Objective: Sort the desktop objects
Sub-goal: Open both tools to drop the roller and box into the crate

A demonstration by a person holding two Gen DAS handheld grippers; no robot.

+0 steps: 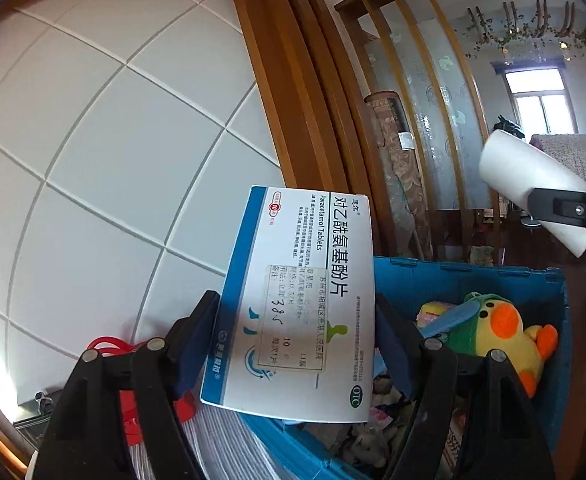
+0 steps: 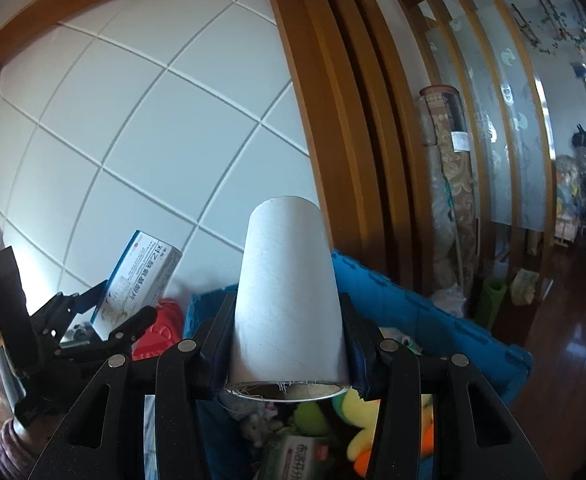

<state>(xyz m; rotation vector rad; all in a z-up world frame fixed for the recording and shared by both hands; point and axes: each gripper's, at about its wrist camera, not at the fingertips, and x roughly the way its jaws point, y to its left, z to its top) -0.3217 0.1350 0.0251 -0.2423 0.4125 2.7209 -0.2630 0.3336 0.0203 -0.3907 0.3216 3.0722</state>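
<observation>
Against the tiled wall on the left, the left gripper [image 1: 297,344] is pinching a white-and-blue medicine box [image 1: 297,300] by its two long edges, holding it upright above a red item [image 1: 133,400] and the near rim of the blue crate [image 1: 465,280]. Further right, a plush duck [image 1: 505,328] is lying inside that crate (among other soft clutter). At far right, the right gripper [image 2: 289,352] is clamping a white roll [image 2: 289,296] near its open end, above the same crate. I judge two risks: the light carton could be buckling under the squeeze, and the smooth roll could be slipping out, since little of it is gripped.
</observation>
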